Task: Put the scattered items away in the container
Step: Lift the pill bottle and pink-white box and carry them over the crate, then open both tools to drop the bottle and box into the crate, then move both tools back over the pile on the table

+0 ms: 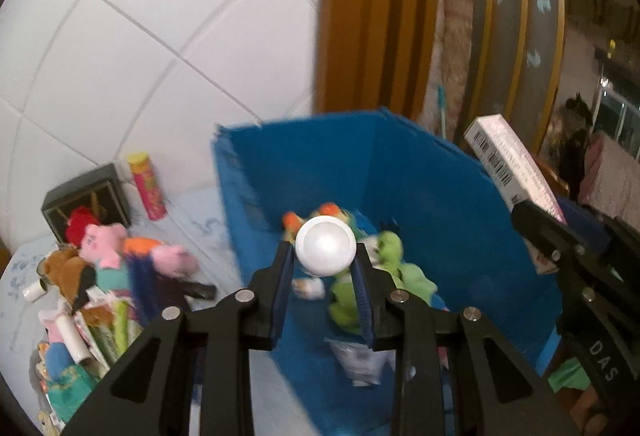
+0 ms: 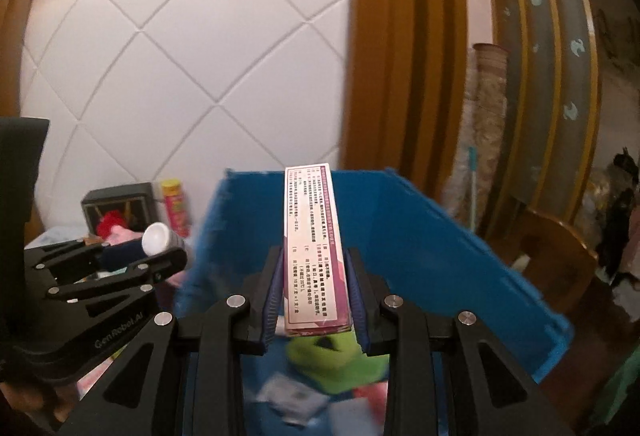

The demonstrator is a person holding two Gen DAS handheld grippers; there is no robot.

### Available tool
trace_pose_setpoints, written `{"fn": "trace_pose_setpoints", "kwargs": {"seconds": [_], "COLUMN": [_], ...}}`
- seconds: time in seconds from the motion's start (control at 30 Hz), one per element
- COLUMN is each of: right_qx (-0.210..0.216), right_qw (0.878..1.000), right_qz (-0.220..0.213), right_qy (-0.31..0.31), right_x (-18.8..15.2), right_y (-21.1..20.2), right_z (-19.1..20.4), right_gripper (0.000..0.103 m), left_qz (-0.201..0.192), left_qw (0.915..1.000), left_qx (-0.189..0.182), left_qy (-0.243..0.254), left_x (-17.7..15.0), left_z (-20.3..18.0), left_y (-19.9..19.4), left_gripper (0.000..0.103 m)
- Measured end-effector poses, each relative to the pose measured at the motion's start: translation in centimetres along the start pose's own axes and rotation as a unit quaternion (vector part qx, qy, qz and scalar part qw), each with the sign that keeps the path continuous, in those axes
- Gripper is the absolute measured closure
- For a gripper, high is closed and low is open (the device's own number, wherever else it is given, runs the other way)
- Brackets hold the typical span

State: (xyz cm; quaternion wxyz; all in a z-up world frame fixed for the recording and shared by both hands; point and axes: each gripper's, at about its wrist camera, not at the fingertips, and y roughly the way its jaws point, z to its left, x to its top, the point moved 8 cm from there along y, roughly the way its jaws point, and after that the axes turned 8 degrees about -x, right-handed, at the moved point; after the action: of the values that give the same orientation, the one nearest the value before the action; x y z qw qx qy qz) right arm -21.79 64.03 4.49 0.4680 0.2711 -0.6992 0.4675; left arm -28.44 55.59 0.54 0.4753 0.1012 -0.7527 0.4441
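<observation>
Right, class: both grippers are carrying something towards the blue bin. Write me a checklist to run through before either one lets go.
1. Left gripper shut on white-capped bottle: ok.
2. Right gripper shut on pink box: ok.
3. Bottle above blue bin opening: ok.
4. Box above bin opening: ok.
5. Room among the green plush toy and other contents: ok.
6. Grippers clear of each other: ok.

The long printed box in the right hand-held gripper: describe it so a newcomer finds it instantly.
Start at the blue bin. Above its opening, the right hand-held gripper clamps a long box, pale with purple trim and dense small print. Nothing else nearby is flat-sided; the left hand-held gripper holds a white round-capped bottle.
</observation>
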Motion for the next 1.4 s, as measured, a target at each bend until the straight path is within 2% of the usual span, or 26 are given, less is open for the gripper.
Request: {"fn": "trace_pose_setpoints", "kwargs": {"seconds": [0.13,0.27,0.47,0.7,0.73,0.77,0.8,0.83,0.87,0.9,0.93,1.03,1.1,1.13,1.4], "right_qx": [-0.008,-0.005,0.012,0.015,0.015,0.014,0.013,0.01,0.006,0.001,-0.004,-0.018,-0.024,-0.025,-0.024], "right_qw": [0.999,0.997,0.994,0.993,0.993,0.993,0.993,0.993,0.993,0.993,0.993,0.993,0.993,0.993,0.995], "right_qz": [0.033,0.07,0.112,0.12,0.12,0.12,0.12,0.119,0.118,0.118,0.118,0.117,0.116,0.115,0.1], "right_qy": [0.004,0.013,0.013,0.005,0.004,0.004,0.005,0.005,0.004,0.004,0.004,0.01,0.012,0.013,0.003], "right_x": [-1.3,-3.3,-5.1,-5.4,-5.4,-5.5,-5.4,-5.4,-5.4,-5.3,-5.2,-5.2,-5.1,-5.1,-4.5], "right_y": [2.2,4.5,6.8,7.5,7.5,7.7,7.8,7.7,7.8,7.8,7.9,7.8,7.6,7.5,6.0], "right_z": [-4.5,-7.0,-8.1,-8.7,-8.8,-9.0,-9.1,-9.2,-9.4,-9.5,-9.6,-10.3,-10.5,-10.5,-8.9], "right_gripper": [0.073,0.073,0.073,0.073,0.073,0.072,0.064,0.059,0.049,0.045,0.042,0.023,0.006,0.002,0.0], "left_qz": [0.055,0.106,0.132,0.14,0.143,0.145,0.147,0.141,0.135,0.13,0.129,0.125,0.121,0.118,0.083], "left_qw": [0.9984,0.9942,0.9908,0.9895,0.9891,0.9887,0.9884,0.9892,0.9899,0.9905,0.9908,0.9913,0.9919,0.9922,0.9946], "left_qx": [0.009,0.014,0.024,0.028,0.029,0.03,0.031,0.034,0.038,0.04,0.038,0.039,0.039,0.039,0.062], "left_qy": [0.011,0.011,0.014,0.02,0.021,0.021,0.021,0.021,0.021,0.021,0.019,0.011,0.006,0.003,-0.007], "left_x": [-0.3,-1.7,-2.1,-2.2,-2.3,-2.4,-2.4,-2.3,-2.1,-1.9,-1.9,-2.0,-1.9,-1.9,-1.5], "left_z": [-3.5,-5.2,-5.5,-5.9,-5.9,-5.9,-5.9,-5.9,-5.8,-5.8,-5.8,-5.3,-4.9,-4.7,-2.6], "left_y": [3.4,6.3,7.3,8.0,8.2,8.3,8.3,8.1,7.9,7.7,7.6,7.1,6.6,6.3,2.7], "left_gripper": [0.074,0.074,0.074,0.073,0.071,0.06,0.043,0.034,0.026,0.023,0.023,0.023,0.023,0.023,0.022]}}
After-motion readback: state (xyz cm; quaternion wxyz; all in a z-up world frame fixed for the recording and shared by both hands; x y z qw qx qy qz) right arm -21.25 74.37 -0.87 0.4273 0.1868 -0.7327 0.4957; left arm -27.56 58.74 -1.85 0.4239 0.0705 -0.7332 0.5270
